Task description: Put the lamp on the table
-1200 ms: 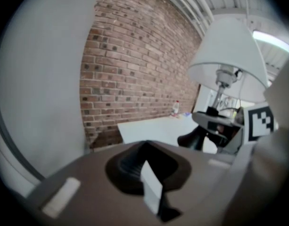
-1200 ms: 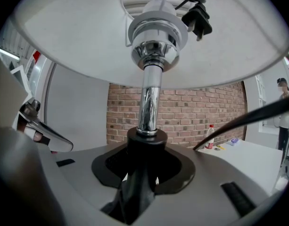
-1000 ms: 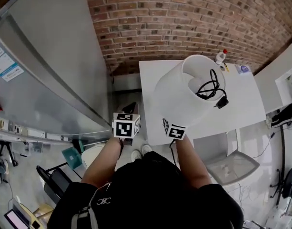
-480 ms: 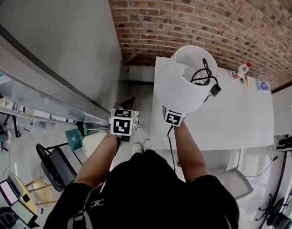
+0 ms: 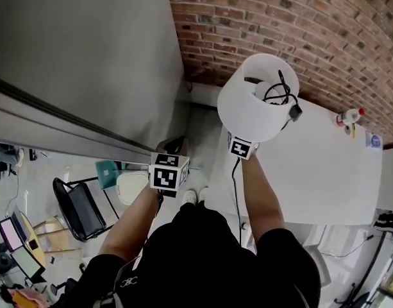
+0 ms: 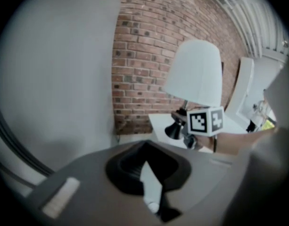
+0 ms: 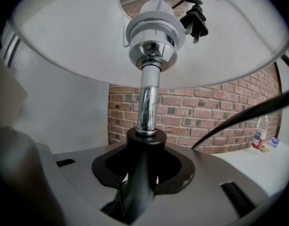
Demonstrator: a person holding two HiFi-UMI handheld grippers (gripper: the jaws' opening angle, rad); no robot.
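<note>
A lamp with a white drum shade hangs upright in the air over the far left corner of the white table. Its black cord and plug lie coiled in the top of the shade. My right gripper is under the shade, shut on the lamp's black neck below the chrome stem. My left gripper is off the table's left edge over the floor. It holds nothing, and its jaws are hidden. From the left gripper view the lamp stands ahead and to the right.
A plastic bottle stands at the table's far edge by the brick wall. A large grey cabinet fills the left. On the floor below it are a black chair and a teal stool.
The right gripper has carried the lamp farther forward and left over the table, toward the brick wall. The head view has swung with it. The left gripper has kept its place.
</note>
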